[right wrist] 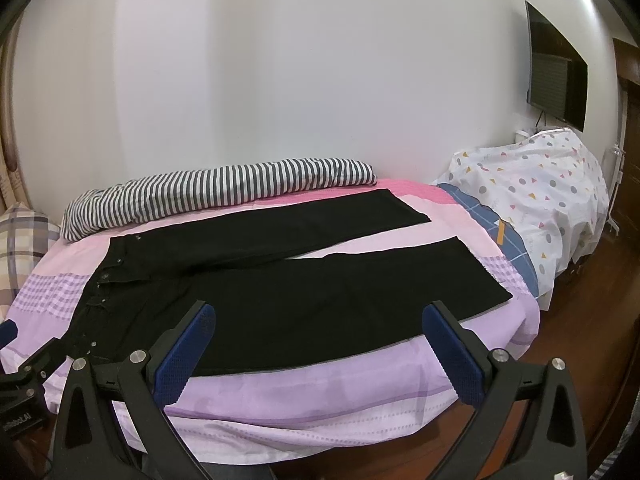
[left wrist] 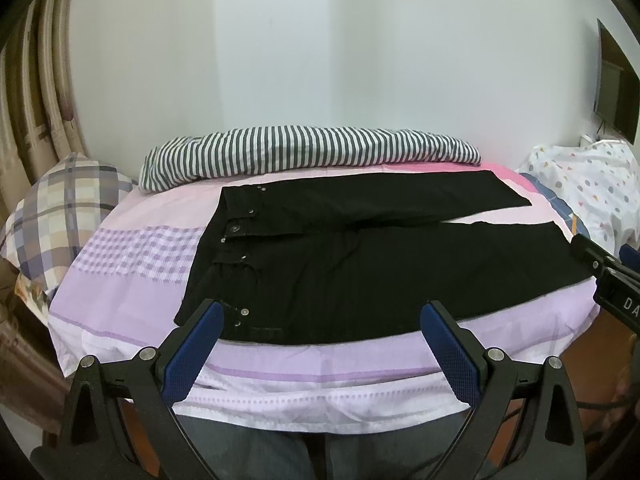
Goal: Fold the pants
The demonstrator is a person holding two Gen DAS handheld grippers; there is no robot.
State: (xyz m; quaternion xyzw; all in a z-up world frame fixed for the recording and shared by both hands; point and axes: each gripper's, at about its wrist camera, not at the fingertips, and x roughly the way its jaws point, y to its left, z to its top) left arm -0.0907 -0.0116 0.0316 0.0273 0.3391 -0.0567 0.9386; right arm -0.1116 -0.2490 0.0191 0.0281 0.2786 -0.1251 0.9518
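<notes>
Pants (left wrist: 360, 272), black and of a denim-like weave, lie spread flat on the pink-and-lilac bedsheet (left wrist: 132, 264), waistband at 9 o'clock and both legs running toward 3 o'clock, parted in a narrow V. Rivets and a waist button (left wrist: 233, 228) mark the waistband end. The near leg lies along the bed edge at 6 o'clock; the far leg sits toward 12 o'clock, just short of a striped pillow (left wrist: 304, 152). Left gripper (left wrist: 322, 322) hovers off the near edge by the waistband corner, fingers spread wide, holding nothing. Right gripper (right wrist: 320, 322) hovers off the near edge over the near leg, likewise spread and empty. Handling judgement: the cloth is soft and limp but moderately heavy, with thick seams; it should drape rather than hold shape, and it may drag the loose sheet with it. Recommended hold points: the near waistband corner for the left gripper and the near leg's outer seam or hem (right wrist: 480, 268) for the right, pinching the pants only, not the sheet. Lifting both ends level should limit sagging at mid-span.
</notes>
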